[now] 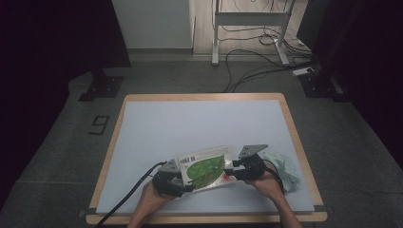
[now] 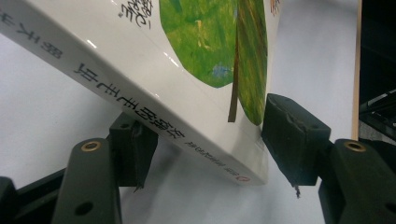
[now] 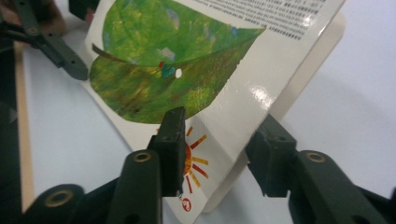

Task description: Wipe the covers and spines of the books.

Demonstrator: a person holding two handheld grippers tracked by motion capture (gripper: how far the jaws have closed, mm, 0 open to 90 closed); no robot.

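Note:
A picture book [image 1: 205, 167] with a white cover and a big green leaf on it hangs tilted above the pale mat [image 1: 190, 123], held between both grippers. My left gripper [image 1: 183, 183] has the spine corner of the book [image 2: 201, 70] between its jaws. One pad [image 2: 289, 135] rests against the cover, the other pad [image 2: 135, 149] against the underside by the spine. My right gripper [image 1: 233, 172] grips the opposite lower corner of the book [image 3: 187, 79]. Its one pad [image 3: 170, 140] sits on the cover by a small sun drawing, the other pad [image 3: 271, 158] behind the back.
A crumpled pale green bag [image 1: 285, 166] lies on the mat just right of the right hand. The wooden table edge [image 1: 204, 218] runs along the front. Cables [image 1: 252, 66] and a stand's legs are on the floor beyond the table.

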